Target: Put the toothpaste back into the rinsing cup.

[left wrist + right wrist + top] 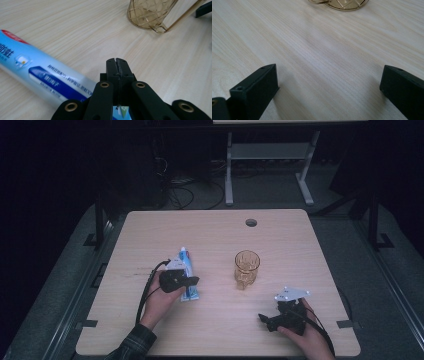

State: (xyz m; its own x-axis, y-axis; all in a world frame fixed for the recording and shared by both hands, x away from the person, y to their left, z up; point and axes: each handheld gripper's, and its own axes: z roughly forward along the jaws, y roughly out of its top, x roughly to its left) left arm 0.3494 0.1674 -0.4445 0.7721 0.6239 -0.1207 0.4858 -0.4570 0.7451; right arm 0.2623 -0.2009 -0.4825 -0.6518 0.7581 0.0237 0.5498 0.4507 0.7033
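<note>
The left gripper (192,281) sits at the near-left part of the surface (215,330), held in the person's left hand (159,302). In the left gripper view its fingers (111,67) are pressed fully together with no gap, and nothing is clamped between them. The toothpaste tube (187,272) lies flat on the surface, touching or passing just under the left gripper body; in the left gripper view the tube (42,75) runs from the upper left toward the bottom centre, beside the closed fingers rather than between them. The tube is blue and white with a red band near one end.

The amber glass cup (246,268) stands upright near the middle of the surface, apart from the tube and to its right. In the left gripper view the cup (147,12) appears beyond the fingers, at the top.

The right gripper (265,319) rests low at the near-right part of the surface, held in the right hand (307,337), well apart from the cup. In the right gripper view its fingers (257,87) stand wide apart, with bare wood between them and the cup base (342,3) at the top edge
</note>
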